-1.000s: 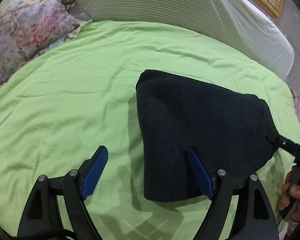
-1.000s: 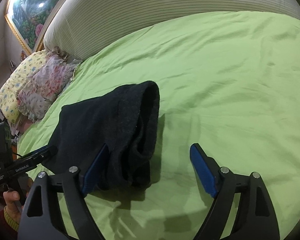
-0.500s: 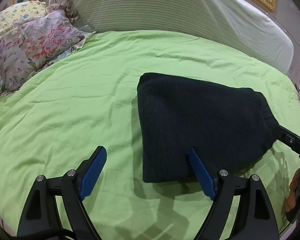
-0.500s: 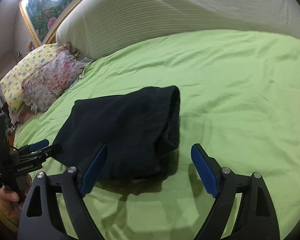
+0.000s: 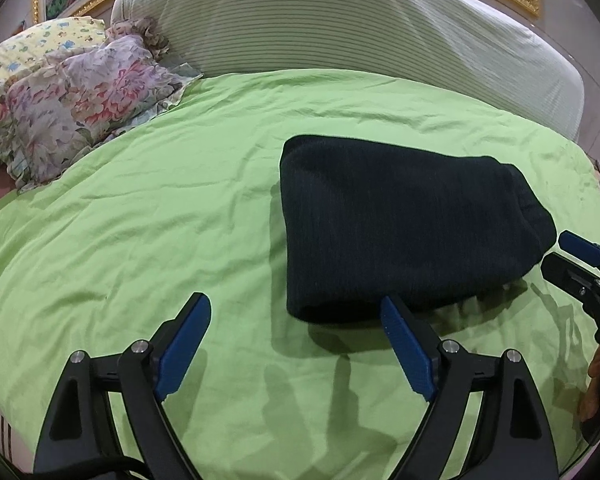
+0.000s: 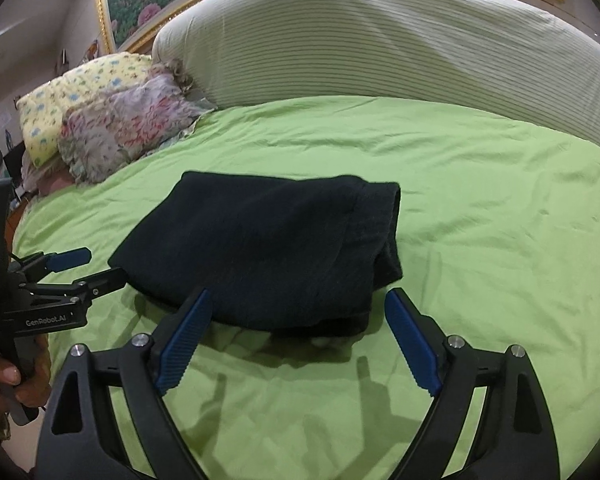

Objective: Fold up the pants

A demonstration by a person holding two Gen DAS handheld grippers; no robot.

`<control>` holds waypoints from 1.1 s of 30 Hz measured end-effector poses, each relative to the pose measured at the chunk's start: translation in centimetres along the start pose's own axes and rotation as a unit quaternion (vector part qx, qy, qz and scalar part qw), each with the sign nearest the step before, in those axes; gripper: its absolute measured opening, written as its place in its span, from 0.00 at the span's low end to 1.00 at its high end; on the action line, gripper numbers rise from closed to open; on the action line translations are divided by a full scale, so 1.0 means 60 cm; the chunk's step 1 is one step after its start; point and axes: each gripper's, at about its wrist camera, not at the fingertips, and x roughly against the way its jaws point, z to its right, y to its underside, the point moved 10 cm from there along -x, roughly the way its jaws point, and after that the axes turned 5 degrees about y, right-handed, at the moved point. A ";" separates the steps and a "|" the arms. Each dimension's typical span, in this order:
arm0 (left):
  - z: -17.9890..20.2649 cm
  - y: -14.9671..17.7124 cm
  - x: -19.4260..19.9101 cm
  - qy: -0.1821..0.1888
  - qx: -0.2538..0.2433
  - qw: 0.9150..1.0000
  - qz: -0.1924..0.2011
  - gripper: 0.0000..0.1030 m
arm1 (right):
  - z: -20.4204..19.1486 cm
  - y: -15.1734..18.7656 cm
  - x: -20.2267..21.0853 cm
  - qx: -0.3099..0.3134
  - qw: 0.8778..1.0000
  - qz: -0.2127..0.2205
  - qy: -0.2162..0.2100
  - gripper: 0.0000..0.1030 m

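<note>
Folded pants (image 5: 400, 232) lie flat on the bed (image 5: 140, 220).
Your 2 grippers, left (image 5: 296, 320) and right (image 6: 300, 312), gape empty; the bundle's long axis runs 10-to-4.

Black tool (image 5: 296, 312) frames, blue ribbed pads (image 5: 184, 344), silver screws; cable, probably.

Open green sheet (image 5: 148, 216) rings the folded pants (image 5: 400, 224) — only pillows (image 5: 76, 100) crowd the far-left corner.
</note>
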 end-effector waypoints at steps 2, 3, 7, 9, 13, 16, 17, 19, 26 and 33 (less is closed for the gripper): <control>0.001 0.006 0.001 0.000 0.000 1.000 0.001 0.85 | -0.003 0.005 0.004 0.004 1.000 0.000 0.002 0.86; 0.003 0.009 0.001 0.003 -0.002 1.000 0.000 0.85 | -0.006 0.006 0.006 0.004 1.000 0.000 -0.002 0.86; 0.015 0.017 0.011 0.013 -0.014 1.000 0.004 0.85 | -0.016 0.009 0.019 0.012 1.000 0.002 -0.002 0.86; 0.018 0.016 0.020 0.010 -0.020 1.000 0.013 0.85 | -0.019 0.009 0.028 0.014 1.000 0.005 0.003 0.86; 0.024 0.015 0.038 0.010 -0.024 0.999 0.026 0.85 | -0.025 0.009 0.044 0.012 1.000 0.016 0.007 0.86; 0.033 0.012 0.046 0.011 -0.032 0.999 0.033 0.85 | -0.027 0.011 0.049 0.011 1.000 0.018 0.015 0.87; 0.036 0.011 0.047 0.011 -0.035 0.999 0.035 0.85 | -0.027 0.012 0.050 0.011 1.000 0.019 0.019 0.87; 0.041 0.009 0.049 0.014 -0.036 0.999 0.039 0.87 | -0.028 0.012 0.050 0.011 1.000 0.022 0.016 0.87; 0.052 0.009 0.047 0.007 -0.039 0.998 0.040 0.96 | -0.029 0.017 0.044 0.007 1.000 0.020 0.019 0.90; 0.050 0.011 0.038 -0.005 -0.035 0.999 0.037 0.97 | -0.022 0.018 0.029 -0.002 1.000 0.020 0.018 0.91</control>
